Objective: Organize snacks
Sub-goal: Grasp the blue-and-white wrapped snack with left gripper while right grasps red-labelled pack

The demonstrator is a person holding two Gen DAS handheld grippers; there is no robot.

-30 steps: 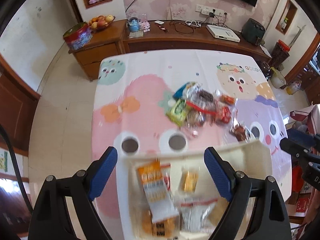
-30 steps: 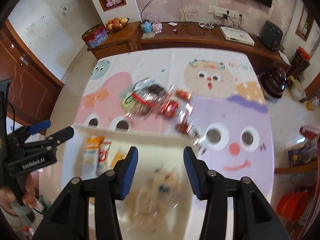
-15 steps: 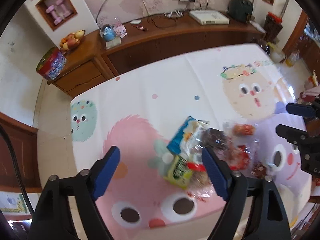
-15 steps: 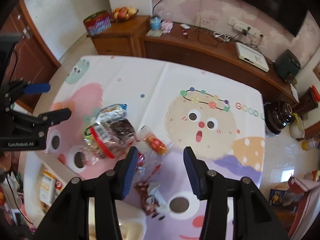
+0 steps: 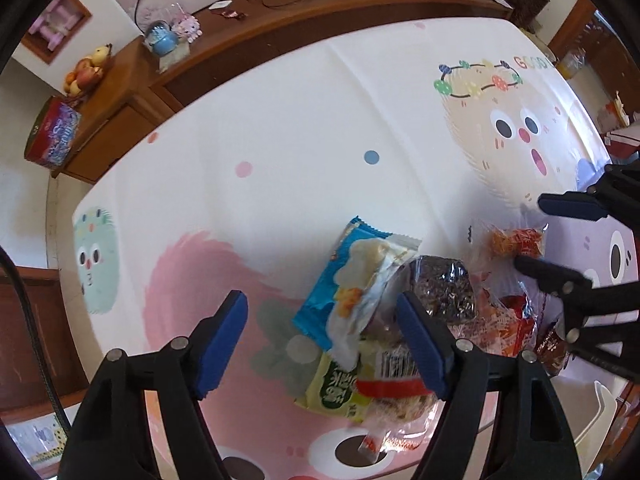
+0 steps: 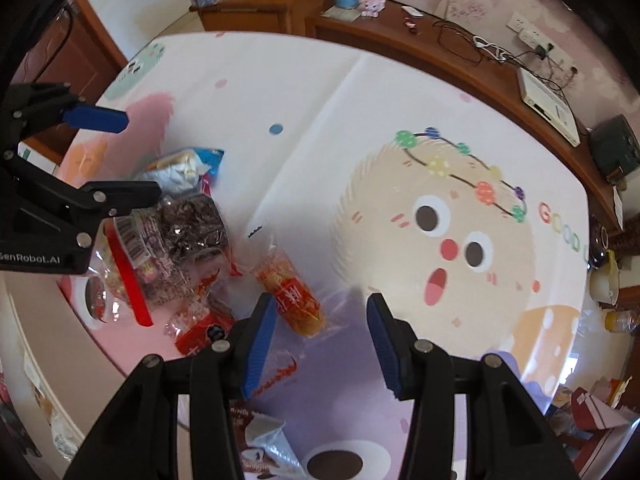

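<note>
Both grippers have dropped from the tray toward the snack pile on the cartoon tablecloth. Left gripper closes around a blue packet; right gripper, half-open and empty, hovers with an orange packet at ten o'clock.

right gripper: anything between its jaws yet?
Nothing gripped. Right wrist view: the right gripper is open over bare tablecloth; the orange snack packet lies beside its left pad.
</note>
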